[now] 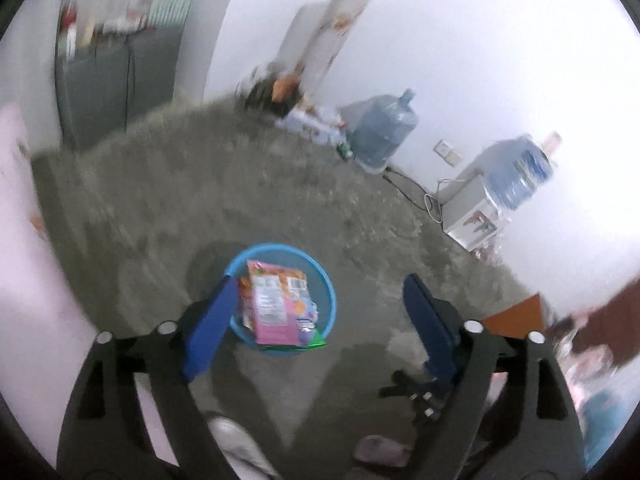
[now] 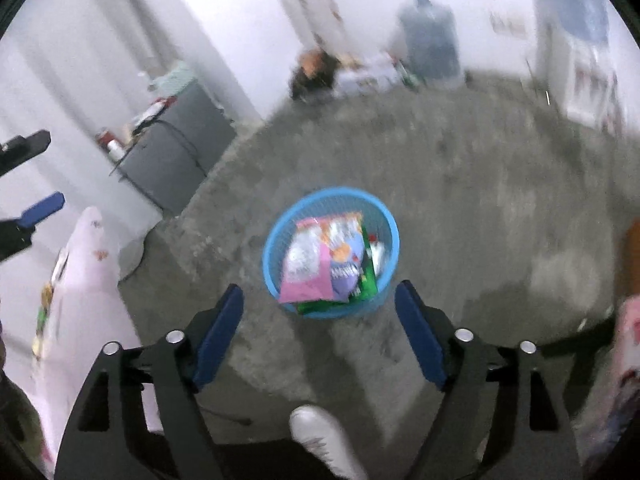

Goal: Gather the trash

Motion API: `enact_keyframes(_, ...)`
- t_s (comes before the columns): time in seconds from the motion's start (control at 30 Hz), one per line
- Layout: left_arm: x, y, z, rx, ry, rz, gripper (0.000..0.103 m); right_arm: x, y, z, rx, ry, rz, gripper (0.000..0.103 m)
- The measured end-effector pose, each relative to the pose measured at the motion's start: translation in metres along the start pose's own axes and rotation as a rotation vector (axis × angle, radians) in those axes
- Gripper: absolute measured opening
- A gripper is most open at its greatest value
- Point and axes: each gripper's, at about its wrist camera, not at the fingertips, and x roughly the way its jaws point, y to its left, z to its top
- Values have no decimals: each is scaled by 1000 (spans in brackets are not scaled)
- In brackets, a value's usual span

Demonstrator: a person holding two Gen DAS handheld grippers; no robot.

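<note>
A round blue mesh basket (image 1: 329, 280) stands on the grey floor, also in the right wrist view (image 2: 272, 240). In it lie a pink and orange snack bag (image 1: 274, 304) (image 2: 316, 260) and a green wrapper (image 2: 366, 280) under it. My left gripper (image 1: 320, 292) is open and empty, high above the floor, its left finger (image 1: 212, 328) in front of the basket's left rim. My right gripper (image 2: 320, 300) is open and empty, above the floor just in front of the basket. The left gripper's blue finger (image 2: 42, 208) also shows at the right wrist view's left edge.
A pink bedsheet (image 2: 80, 280) lies at the left. A grey cabinet (image 2: 176, 160) stands by the wall. Water jugs (image 1: 384, 128) and a white dispenser (image 1: 472, 208) line the far wall with boxes. A white shoe (image 2: 320, 440) is below. An orange-brown board (image 1: 516, 316) is at the right.
</note>
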Motion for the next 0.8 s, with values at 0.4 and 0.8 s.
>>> enact_keyframes(0.4,-141,3,-91,-17,-176,241,92,-105,81,-29,-234,-127,-36,94)
enact_keyframes(0.8,-218,48,-156,-176,-245,452,93,-149,145,-71,-378,-127,25,96)
